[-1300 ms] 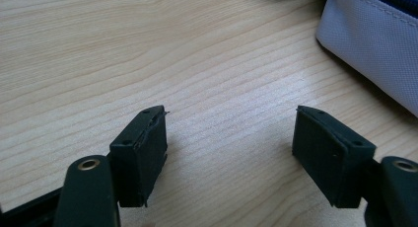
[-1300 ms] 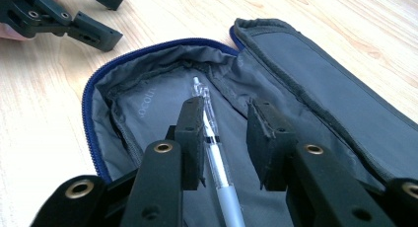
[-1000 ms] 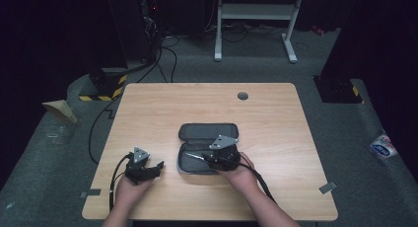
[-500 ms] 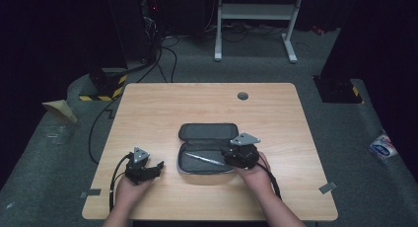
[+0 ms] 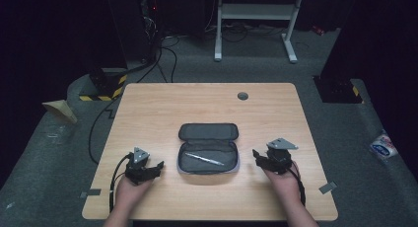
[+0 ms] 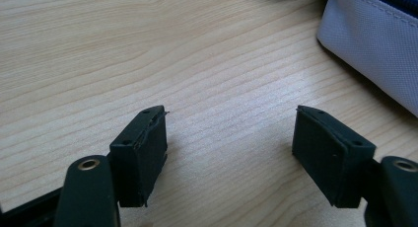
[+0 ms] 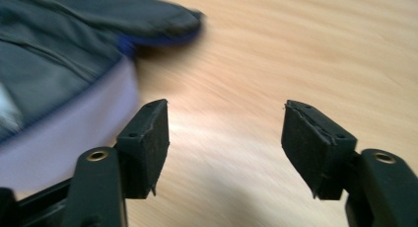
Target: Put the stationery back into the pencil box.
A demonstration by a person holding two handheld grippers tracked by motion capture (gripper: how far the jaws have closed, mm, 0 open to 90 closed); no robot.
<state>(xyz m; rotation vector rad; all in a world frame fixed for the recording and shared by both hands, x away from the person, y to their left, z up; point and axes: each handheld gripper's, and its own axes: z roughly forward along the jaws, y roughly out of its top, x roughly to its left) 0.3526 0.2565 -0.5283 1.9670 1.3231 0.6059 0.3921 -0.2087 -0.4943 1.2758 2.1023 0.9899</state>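
An open grey pencil case [image 5: 208, 148] lies in the middle of the wooden table [image 5: 207, 103], its lid folded back. A silver pen [image 5: 204, 159] rests inside the lower half. My left gripper [image 5: 158, 167] sits on the table to the left of the case, jaws open and empty [image 6: 229, 138]; the case's pale wall [image 6: 374, 44] shows at the upper right there. My right gripper [image 5: 257, 157] hovers right of the case, open with nothing between its pads [image 7: 226, 138], and the case [image 7: 64, 74] lies to its left.
A round grey cable port [image 5: 242, 95] sits near the table's far edge. Beyond the table stand a white frame [image 5: 254, 19] and dark equipment with cables [image 5: 148, 54] on the carpet. A bag [image 5: 383, 147] lies on the floor at right.
My right gripper has pulled away from over the case to the right and now stands beside it. The pen lies exposed in the case. The left gripper has stayed put.
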